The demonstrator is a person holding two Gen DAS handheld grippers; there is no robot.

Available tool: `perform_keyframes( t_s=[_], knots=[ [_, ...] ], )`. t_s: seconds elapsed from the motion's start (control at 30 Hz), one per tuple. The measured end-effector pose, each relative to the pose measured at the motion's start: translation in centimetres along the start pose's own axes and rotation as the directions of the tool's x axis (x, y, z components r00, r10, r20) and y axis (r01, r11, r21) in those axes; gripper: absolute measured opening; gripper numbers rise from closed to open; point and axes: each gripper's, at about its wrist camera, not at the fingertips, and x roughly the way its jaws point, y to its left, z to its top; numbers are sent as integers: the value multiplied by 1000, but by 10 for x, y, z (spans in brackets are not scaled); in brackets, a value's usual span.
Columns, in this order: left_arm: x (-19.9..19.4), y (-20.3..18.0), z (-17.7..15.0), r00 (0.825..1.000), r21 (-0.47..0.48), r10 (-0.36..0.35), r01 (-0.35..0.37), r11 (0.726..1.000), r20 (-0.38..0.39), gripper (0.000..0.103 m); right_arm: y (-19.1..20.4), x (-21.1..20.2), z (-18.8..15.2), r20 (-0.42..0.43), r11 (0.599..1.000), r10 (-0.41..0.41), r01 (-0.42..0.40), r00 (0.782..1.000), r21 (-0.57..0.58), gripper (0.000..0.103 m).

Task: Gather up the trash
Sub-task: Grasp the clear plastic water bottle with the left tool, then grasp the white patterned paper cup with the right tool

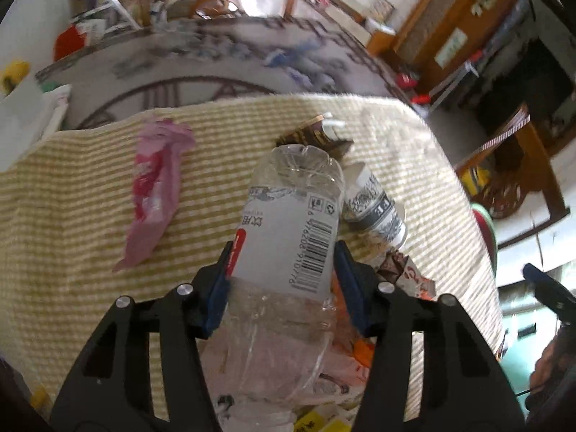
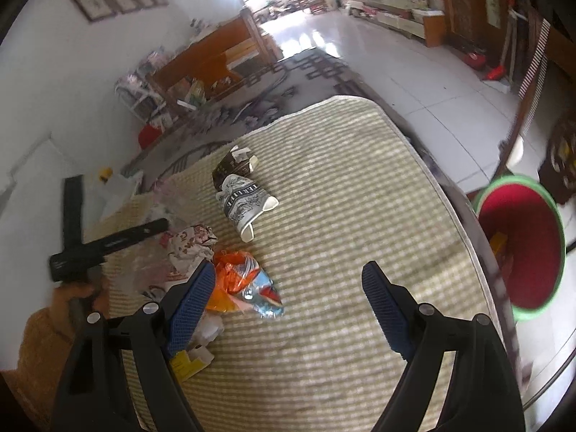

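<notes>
My left gripper (image 1: 284,262) is shut on a clear plastic bottle (image 1: 288,230) with a white barcode label, held above the striped mat. A pink wrapper (image 1: 154,187) lies to its left, a crushed paper cup (image 1: 374,208) and a brown carton (image 1: 313,136) to its right. My right gripper (image 2: 288,295) is open and empty above the mat. An orange and blue foil wrapper (image 2: 248,284) lies by its left finger. The paper cup (image 2: 244,205), the brown carton (image 2: 230,165) and crumpled patterned paper (image 2: 190,248) lie farther off.
A red bin with a green rim (image 2: 522,244) stands on the floor off the table's right edge. The striped mat (image 2: 342,216) covers the table. Yellow scraps (image 2: 187,363) lie near the right gripper's left finger. A patterned rug and wooden furniture lie beyond.
</notes>
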Motion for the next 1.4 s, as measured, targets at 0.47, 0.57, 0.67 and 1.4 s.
perform_keyframes(
  t_s=[0.47, 0.57, 0.67, 1.4],
  knots=[
    [-43, -16, -5, 977, -50, 66, -57, 997, 202, 52, 51, 121, 62, -138, 958, -49, 7, 989, -286, 81],
    [-40, -15, -2, 977, -54, 65, -55, 997, 203, 52, 53, 144, 68, -157, 958, -50, 3, 986, -287, 81],
    [-34, -11, -4, 979, -73, 67, -54, 996, 191, 52, 55, 165, 73, -189, 956, -54, -4, 981, -293, 81],
    [-40, -10, -8, 974, -85, 98, -82, 993, 206, 52, 58, 136, 77, -150, 967, 56, -91, 987, -237, 70]
  ],
)
